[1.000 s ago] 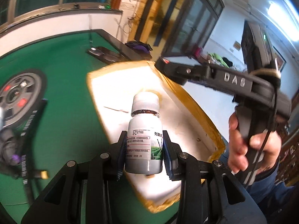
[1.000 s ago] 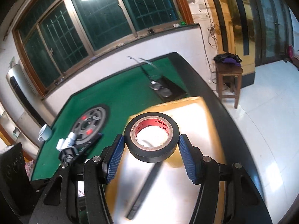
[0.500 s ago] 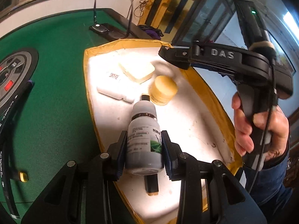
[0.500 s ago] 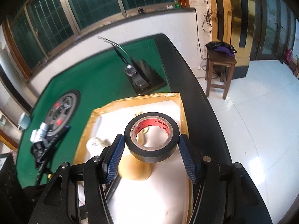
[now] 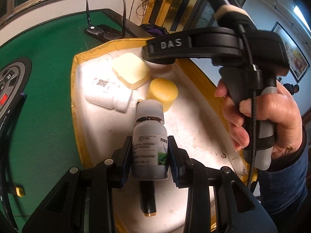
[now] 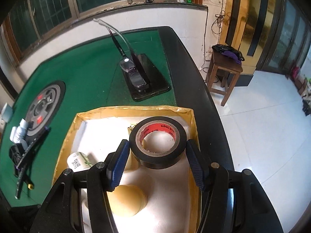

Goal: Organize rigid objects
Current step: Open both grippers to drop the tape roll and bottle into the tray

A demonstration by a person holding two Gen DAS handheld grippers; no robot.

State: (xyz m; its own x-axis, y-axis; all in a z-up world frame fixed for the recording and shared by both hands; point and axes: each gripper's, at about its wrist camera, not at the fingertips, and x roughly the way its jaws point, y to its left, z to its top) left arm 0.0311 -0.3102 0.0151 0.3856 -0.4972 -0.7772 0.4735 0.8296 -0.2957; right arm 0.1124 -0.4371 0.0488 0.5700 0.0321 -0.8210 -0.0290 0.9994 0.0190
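Bottle (image 5: pixel 149 145), white cap, grey body with printed label: clamped between both pads of left gripper (image 5: pixel 149 160), lower centre of the left wrist frame, cap pointing up-frame. Pads pressed flat against its sides. It hangs over the white interior of the box (image 5: pixel 74 89), which has yellow-taped rims.

Tape roll (image 6: pixel 157 142), black with red core: sits between the fingers of right gripper (image 6: pixel 157 156), centre of the right wrist frame. Right pad touches the roll; left pad is at its edge, contact unclear. Roll is over the upper right corner of the box (image 6: pixel 136 109).

In the box, left wrist frame: black pen-like item (image 5: pixel 148 200) directly below the bottle, round yellow lid (image 5: pixel 163 93) above it, pale square container (image 5: pixel 131 71) further up, white bottle lying on its side (image 5: pixel 108 95) to the left.

Right hand (image 5: pixel 262 120) grips the right gripper's handle at right of the frame.

Box rests on the green table (image 6: pixel 85 71). Glasses (image 6: pixel 132 71) sit on a black phone (image 6: pixel 147 79) up-frame of the box. Wooden stool (image 6: pixel 223 73) stands on the floor at right.
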